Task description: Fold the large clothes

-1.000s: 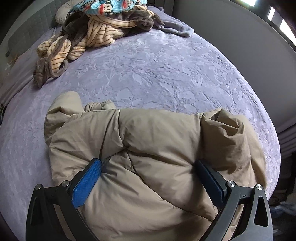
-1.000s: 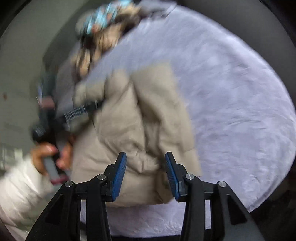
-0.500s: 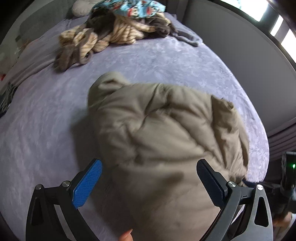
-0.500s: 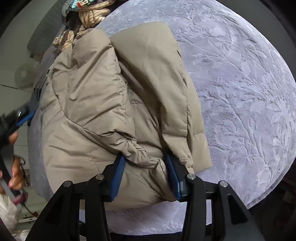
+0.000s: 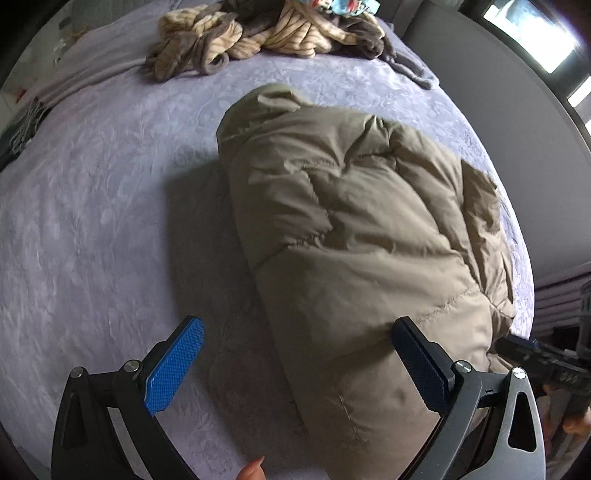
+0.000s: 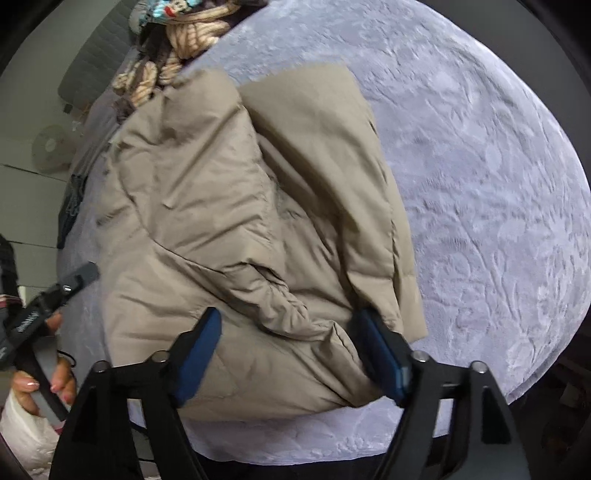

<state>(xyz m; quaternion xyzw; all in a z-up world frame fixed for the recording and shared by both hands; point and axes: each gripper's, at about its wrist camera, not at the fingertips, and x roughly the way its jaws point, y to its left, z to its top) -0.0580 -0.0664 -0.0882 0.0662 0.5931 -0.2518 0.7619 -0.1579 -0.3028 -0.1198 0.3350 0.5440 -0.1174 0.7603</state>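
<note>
A beige puffer jacket lies folded in a bulky bundle on the lavender bedspread; it also shows in the right wrist view. My left gripper is open and empty, its jaws wide apart, at the jacket's near left edge, with the right pad touching the fabric. My right gripper is open, jaws spread, over the gathered cuff and hem at the jacket's near edge. The left gripper also shows at the left of the right wrist view.
A pile of striped and patterned clothes lies at the far end of the bed, also seen in the right wrist view. A grey wall runs along the bed's right side. A fan stands beyond the bed.
My left gripper let go of the jacket and drew back to its left edge. My right gripper opened from its hold on the cuff. The jacket now lies settled on the bed.
</note>
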